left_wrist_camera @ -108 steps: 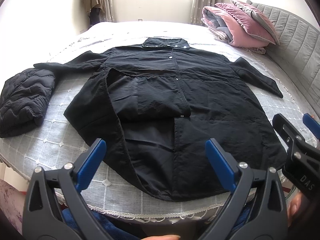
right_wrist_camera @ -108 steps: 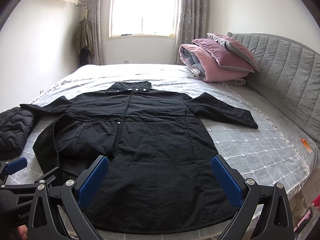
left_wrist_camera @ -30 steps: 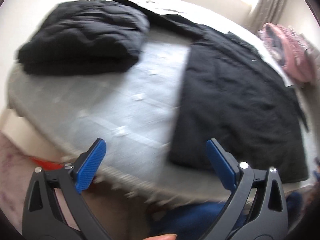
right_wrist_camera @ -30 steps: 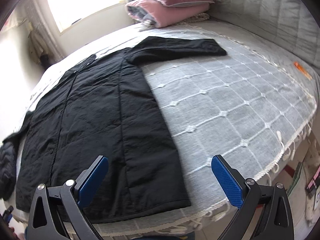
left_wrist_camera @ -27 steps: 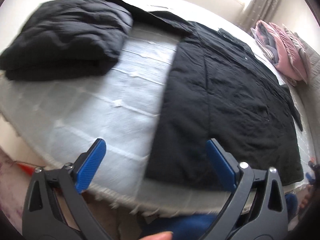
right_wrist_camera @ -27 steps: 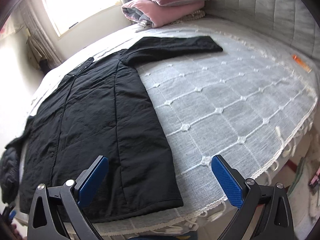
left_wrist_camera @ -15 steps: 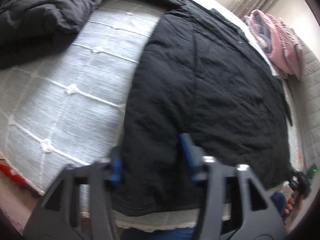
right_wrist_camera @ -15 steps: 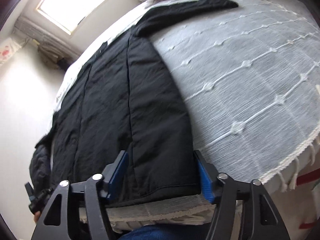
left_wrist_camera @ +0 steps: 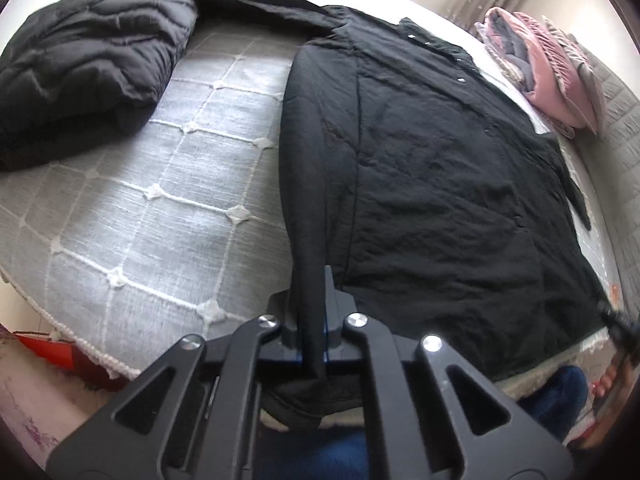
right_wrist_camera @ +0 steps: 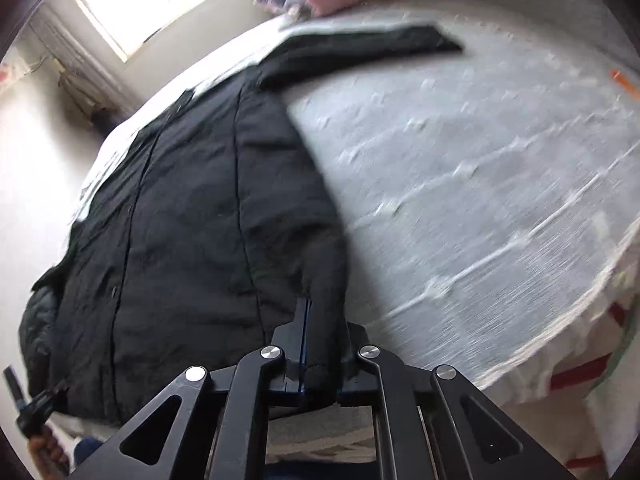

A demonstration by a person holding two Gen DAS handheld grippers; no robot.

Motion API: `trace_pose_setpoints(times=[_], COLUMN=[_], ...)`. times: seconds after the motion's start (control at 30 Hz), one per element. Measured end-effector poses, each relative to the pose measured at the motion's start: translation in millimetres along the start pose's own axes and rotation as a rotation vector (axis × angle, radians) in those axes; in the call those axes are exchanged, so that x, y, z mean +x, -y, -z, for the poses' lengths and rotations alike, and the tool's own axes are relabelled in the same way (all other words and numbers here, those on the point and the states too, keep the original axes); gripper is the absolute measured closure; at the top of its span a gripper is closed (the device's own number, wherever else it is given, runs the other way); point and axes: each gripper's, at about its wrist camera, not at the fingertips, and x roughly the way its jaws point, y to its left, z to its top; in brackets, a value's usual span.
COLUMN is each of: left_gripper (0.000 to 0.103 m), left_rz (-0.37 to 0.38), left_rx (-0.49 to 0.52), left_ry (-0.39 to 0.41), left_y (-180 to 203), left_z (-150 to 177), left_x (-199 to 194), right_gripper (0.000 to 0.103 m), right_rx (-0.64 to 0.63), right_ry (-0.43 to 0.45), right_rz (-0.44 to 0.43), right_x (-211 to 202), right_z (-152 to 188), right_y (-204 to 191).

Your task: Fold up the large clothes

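Observation:
A large black coat (left_wrist_camera: 440, 160) lies spread flat on the bed, collar far, hem at the near edge. In the left wrist view my left gripper (left_wrist_camera: 310, 292) has its jaws closing onto the coat's near left hem corner, and the cloth is pinched between the pads and pulled up into a ridge. In the right wrist view my right gripper (right_wrist_camera: 322, 320) has its jaws closing onto the near right hem corner of the coat (right_wrist_camera: 192, 220), with a fold of fabric clamped between them. One sleeve (right_wrist_camera: 360, 52) stretches out to the right.
A folded black puffer jacket (left_wrist_camera: 80, 72) sits on the grey checked bedspread (left_wrist_camera: 160, 200) left of the coat. Pink and grey quilts (left_wrist_camera: 552, 80) are piled by the padded headboard. A small orange object (right_wrist_camera: 624, 80) lies at the bed's right. The bed edge is just below both grippers.
Both grippers came down to the coat's hem corners and went from wide open to clamped on the fabric. The gripped edges now rise slightly off the bed.

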Motion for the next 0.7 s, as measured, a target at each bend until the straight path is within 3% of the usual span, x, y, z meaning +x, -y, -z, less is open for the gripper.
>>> trace_pose_setpoints(times=[0.1, 0.2, 0.3, 0.37, 0.43, 0.53, 0.6, 0.63, 0.67, 0.7], left_gripper=[0.096, 0.095, 0.079, 0.065, 0.059, 0.047, 0.043, 0.043, 0.043, 0.042], left_rz=[0.007, -0.015, -0.011, -0.021, -0.036, -0.116, -0.136, -0.147, -0.152, -0.152], left_rx=[0.017, 0.005, -0.031, -0.04, -0.052, -0.083, -0.091, -0.099, -0.105, -0.115], left_ry=[-0.011, -0.042, -0.078, -0.066, -0.048, 0.022, 0.071, 0.098, 0.111, 0.132], left_y=[3, -3, -14, -19, -23, -29, -29, -28, -26, -24], left_z=[7, 10, 7, 5, 3, -2, -5, -9, -12, -16], left_x=[-2, 16, 28, 24, 16, -4, -16, -22, -26, -31], right_gripper=[0.095, 0.095, 0.094, 0.085, 0.083, 0.077, 0.069, 0.054, 0.03, 0.021], right_rx=[-0.01, -0.034, -0.03, -0.054, -0.081, -0.07, -0.065, -0.07, -0.077, -0.091], right_ry=[0.057, 0.044, -0.015, -0.049, -0.034, 0.016, 0.091, 0.123, 0.16, 0.197], right_rz=[0.014, 0.078, 0.128, 0.14, 0.168, 0.187, 0.21, 0.213, 0.212, 0.204], right_x=[-21, -14, 13, 30, 31, 15, -4, -10, -19, -28], right_z=[-21, -27, -17, -9, -6, -12, -21, -23, -26, -28], right_y=[-3, -9, -2, -2, -5, -6, -10, -14, -20, -28])
